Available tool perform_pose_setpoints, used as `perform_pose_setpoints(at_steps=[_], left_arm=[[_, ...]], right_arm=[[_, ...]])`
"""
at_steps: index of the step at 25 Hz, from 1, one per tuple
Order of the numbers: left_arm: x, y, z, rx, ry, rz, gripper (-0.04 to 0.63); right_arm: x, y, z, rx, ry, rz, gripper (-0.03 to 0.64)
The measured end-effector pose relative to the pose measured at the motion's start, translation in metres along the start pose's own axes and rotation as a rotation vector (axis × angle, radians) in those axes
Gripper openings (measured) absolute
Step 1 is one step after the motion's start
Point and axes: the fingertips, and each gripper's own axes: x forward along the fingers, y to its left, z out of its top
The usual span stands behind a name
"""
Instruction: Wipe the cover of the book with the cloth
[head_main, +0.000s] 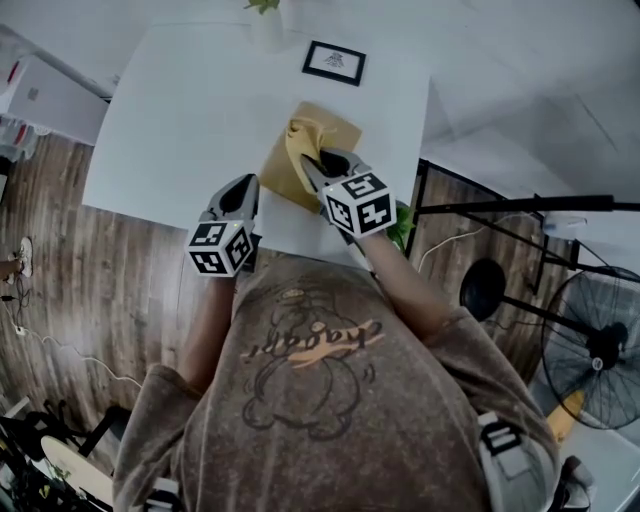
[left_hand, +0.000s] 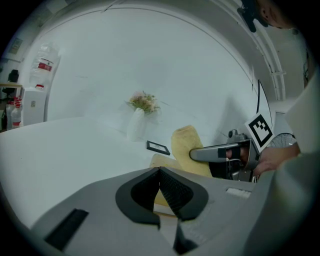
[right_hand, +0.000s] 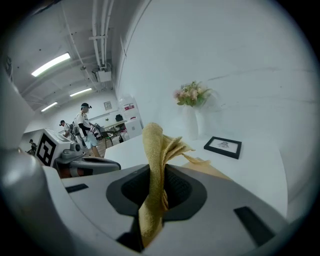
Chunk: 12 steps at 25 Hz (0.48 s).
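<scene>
From the head view, a person is standing at a white tabletop (head_main: 180, 120), holding the right claw (head_main: 314, 162) over a tan book (head_main: 276, 170) that is lying flat near the tabletop's near edge. A yellow cloth (head_main: 302, 138) is bunching up from that claw above the book's cover; whether it is touching the cover cannot be told. The left claw (head_main: 242, 188) is hovering just beside the book's left edge, apart from it. A black picture frame (head_main: 334, 62) is lying farther back, and a white vase (head_main: 268, 28) is standing at the far edge. In the left gripper view, the left claw's jaws are pressing together at their tips, clenched on nothing, while the book and the raised cloth are showing beyond them, with the right claw reaching in from the right. In the right gripper view, the right claw's jaws are clamping the cloth, which is rising upright between them in a folded strip, with the book's corner just behind it and the frame and flowers beyond.
</scene>
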Motion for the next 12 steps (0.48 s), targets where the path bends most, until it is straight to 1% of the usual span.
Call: perform_pose_setpoints(at_steps=[3, 5, 12], left_arm=[[0.001, 0.005, 0.000, -0.006, 0.002, 0.009, 0.003], [0.003, 0.007, 0.001, -0.010, 0.001, 0.015, 0.003], [0.012, 0.015, -0.001, -0.016, 0.016, 0.023, 0.003]], right_arm=[[0.022, 0.009, 0.014, -0.025, -0.002, 0.025, 0.063], [0.038, 0.014, 0.014, -0.038, 0.013, 0.041, 0.063], [0.080, 0.020, -0.016, -0.075, 0.130, 0.070, 0.063]])
